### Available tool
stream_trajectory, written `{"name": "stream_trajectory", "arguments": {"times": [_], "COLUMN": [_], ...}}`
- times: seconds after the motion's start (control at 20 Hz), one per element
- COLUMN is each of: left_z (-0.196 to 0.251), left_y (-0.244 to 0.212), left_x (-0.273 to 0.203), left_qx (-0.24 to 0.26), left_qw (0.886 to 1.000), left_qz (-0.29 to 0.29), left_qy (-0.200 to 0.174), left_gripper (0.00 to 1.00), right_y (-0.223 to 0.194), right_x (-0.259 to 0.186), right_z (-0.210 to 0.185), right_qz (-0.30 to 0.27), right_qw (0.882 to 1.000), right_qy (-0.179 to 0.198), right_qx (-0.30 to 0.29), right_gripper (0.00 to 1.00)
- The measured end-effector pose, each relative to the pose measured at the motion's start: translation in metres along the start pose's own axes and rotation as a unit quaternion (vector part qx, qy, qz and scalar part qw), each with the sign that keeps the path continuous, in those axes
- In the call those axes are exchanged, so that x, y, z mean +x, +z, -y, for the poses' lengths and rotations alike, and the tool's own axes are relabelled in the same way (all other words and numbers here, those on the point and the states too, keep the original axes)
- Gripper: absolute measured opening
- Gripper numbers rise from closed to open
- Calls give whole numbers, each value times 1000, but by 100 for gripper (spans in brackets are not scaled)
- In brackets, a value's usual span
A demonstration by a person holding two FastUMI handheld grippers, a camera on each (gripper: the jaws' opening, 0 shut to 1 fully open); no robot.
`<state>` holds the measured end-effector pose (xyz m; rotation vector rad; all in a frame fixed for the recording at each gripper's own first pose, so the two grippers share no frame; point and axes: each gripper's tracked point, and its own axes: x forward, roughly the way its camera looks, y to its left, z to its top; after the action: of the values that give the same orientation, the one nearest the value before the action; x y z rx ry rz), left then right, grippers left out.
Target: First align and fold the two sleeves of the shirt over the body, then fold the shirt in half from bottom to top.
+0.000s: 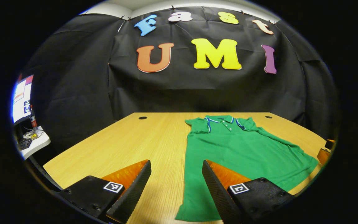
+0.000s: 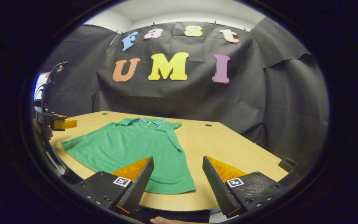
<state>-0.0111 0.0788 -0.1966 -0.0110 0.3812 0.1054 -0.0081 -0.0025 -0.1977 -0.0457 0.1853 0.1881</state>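
Green polo shirt (image 1: 244,152) lies flat, face up, on the wooden table (image 1: 154,137), collar toward the black cloth wall and hem toward the near edge. Both short sleeves appear already turned in over the body; the body itself is unfolded, full length. The collar carries blue and white trim and a buttoned placket.

In the left gripper view, the left gripper (image 1: 176,182) hovers above the table near the shirt's left hem corner, fingers spread wide with nothing between them; one finger overlaps the green fabric in the picture, but contact cannot be confirmed. A side shelf with a monitor (image 1: 22,98) stands at the far left.

In the right gripper view, the right gripper (image 2: 178,179) hangs over the table's near edge, by the shirt's right hem corner, jaws parted and empty. The shirt (image 2: 129,147) spreads to the left of it. The left gripper (image 2: 56,123) also shows farther off at the left margin, above the table edge; its jaw state cannot be read from there.
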Motion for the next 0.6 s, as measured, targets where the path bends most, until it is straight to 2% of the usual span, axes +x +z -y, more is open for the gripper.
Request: {"name": "stream_trajectory", "arguments": {"times": [0.2,0.35,0.6], "left_z": [13,9,12], "left_y": [-34,-53,-60], "left_x": [-15,-16,-12], "left_qx": [9,14,-7], "left_qw": [999,998,997], "left_qz": [-33,-57,-68], "left_qy": [-24,-14,-19], "left_gripper": [100,100,100], "right_y": [-25,-45,-47], "right_x": [1,5,14], "right_z": [-5,-5,-10], "right_qz": [-52,-87,-99], "right_qw": [999,996,994], "right_qy": [8,12,31], "right_qx": [2,10,35], "right_gripper": [95,96,94]}}
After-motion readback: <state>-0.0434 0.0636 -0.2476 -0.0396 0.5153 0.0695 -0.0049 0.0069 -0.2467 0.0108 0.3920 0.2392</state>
